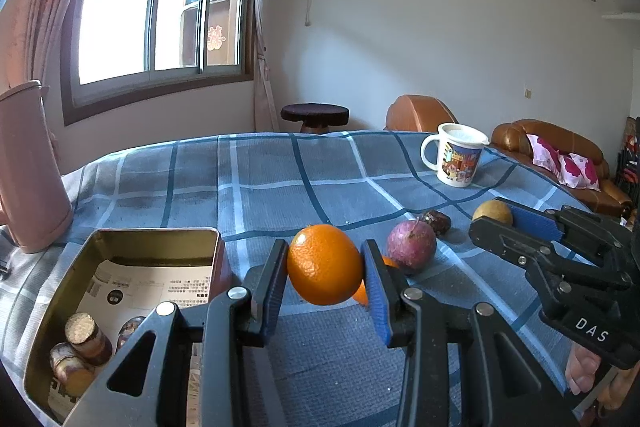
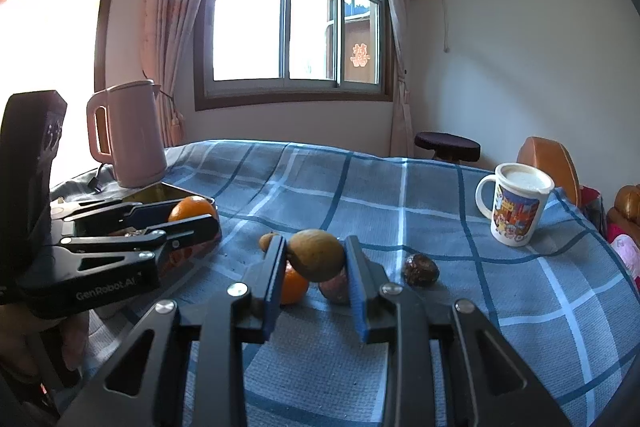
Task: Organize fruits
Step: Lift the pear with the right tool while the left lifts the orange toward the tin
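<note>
While its blue ribbed pads press either side of a glossy, dimpled orange (image 1: 325,264), the left gripper (image 1: 326,275) holds that round fruit clear of the cloth, just right of the open metal tin (image 1: 120,239). Clamped likewise, the right gripper (image 2: 316,259) pinches a smooth, yellow-brown oval fruit (image 2: 316,254) above the table. Beneath it lie a second orange (image 2: 295,287) and a dull purple-red round fruit (image 1: 411,252), with a dark wrinkled fruit (image 2: 420,269) beside them. Inside the tin lie cut cylindrical pieces (image 1: 86,337) on printed paper. Checked blue woven cloth (image 1: 280,179) covers the table; a printed mug (image 1: 458,154) and a pink kettle (image 2: 130,135) stand farther off.
</note>
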{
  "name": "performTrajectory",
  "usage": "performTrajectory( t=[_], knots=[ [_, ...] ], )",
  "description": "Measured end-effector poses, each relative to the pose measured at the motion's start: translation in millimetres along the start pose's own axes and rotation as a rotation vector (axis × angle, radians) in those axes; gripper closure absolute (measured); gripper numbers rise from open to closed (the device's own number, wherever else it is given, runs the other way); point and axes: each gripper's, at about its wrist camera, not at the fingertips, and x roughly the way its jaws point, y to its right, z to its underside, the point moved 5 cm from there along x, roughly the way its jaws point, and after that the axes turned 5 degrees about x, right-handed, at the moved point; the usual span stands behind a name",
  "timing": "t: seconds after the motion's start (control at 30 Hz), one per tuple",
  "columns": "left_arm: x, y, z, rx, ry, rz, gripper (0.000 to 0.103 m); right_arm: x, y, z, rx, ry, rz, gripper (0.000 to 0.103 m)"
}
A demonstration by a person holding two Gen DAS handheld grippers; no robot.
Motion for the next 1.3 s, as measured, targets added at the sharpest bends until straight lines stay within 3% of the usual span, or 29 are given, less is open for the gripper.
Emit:
performTrajectory(
  t=[0.83,1.3],
  knots=[
    [-23,4,-4,0.026,0.114,-0.059,0.064,-16,2,-4,0.004,0.081,-0.007,0.071],
    [-29,2,-3,0.024,0.132,-0.075,0.064,-13,-8,-4,-0.035,0.063,-0.003,0.071]
  ],
)
